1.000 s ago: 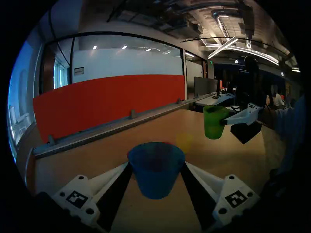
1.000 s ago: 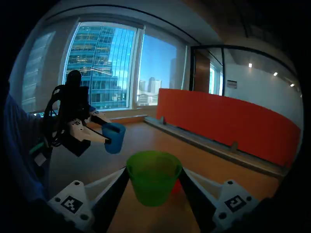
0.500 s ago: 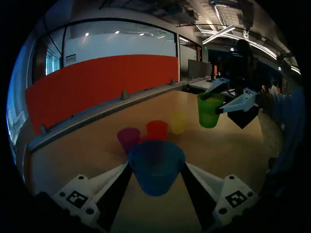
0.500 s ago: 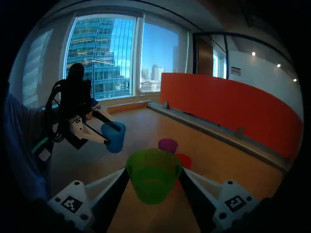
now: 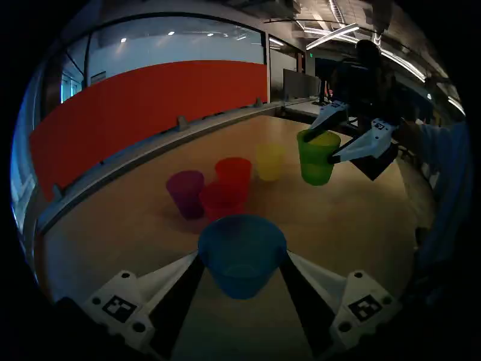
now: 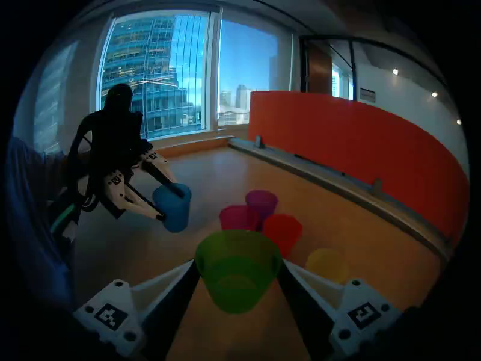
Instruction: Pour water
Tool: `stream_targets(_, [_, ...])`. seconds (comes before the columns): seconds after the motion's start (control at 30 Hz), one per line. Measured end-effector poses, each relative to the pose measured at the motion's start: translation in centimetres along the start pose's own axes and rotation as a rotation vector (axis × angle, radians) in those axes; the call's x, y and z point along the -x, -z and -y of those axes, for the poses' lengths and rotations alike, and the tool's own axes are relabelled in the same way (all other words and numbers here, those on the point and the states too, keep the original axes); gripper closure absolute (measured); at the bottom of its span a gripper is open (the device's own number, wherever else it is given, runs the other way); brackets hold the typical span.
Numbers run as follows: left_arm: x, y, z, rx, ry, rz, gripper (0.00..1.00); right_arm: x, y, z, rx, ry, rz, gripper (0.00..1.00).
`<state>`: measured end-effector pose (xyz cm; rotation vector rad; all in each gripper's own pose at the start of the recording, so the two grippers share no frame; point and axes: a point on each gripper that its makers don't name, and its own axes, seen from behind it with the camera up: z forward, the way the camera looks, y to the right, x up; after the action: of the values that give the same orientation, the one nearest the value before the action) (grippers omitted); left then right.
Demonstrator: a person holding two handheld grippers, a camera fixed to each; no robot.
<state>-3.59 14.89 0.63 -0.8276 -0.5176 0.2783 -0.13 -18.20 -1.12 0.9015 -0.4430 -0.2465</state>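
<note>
Two handheld grippers over a wooden desk (image 5: 361,222), each grasping a plastic cup.

Risk, as a judgement: both cups are pinched only by their tapered sides, so tipping one to pour could let it slip down between the fingers. The two rims are well apart, so a pour begun from here would spill onto the desk. A wide swing could also knock over the four loose cups.

The left gripper (image 5: 242,260) is clenched on a blue cup (image 5: 242,256), one finger pressed to each side, the cup upright with its open mouth facing up just ahead of the camera. The right gripper (image 6: 238,268) grasps a green cup (image 6: 238,271) the same way, also upright. Whether either holds water cannot be told.

From the left gripper view the green cup sits ahead and to the right, beyond the loose cups. From the right gripper view the blue cup sits ahead and to the left.

A purple cup (image 5: 186,193), magenta cup (image 5: 221,201), red cup (image 5: 234,174) and yellow cup (image 5: 270,161) stand clustered toward the desk edge along an orange partition (image 5: 150,102).
</note>
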Motion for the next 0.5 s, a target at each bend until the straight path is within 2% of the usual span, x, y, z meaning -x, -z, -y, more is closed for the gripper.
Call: stream_targets(0.5, [2.4,-1.6,-0.4,0.011,-0.025,0.058,0.14,2.7,-1.2,-0.1,0.006,0.017,0.069,0.09])
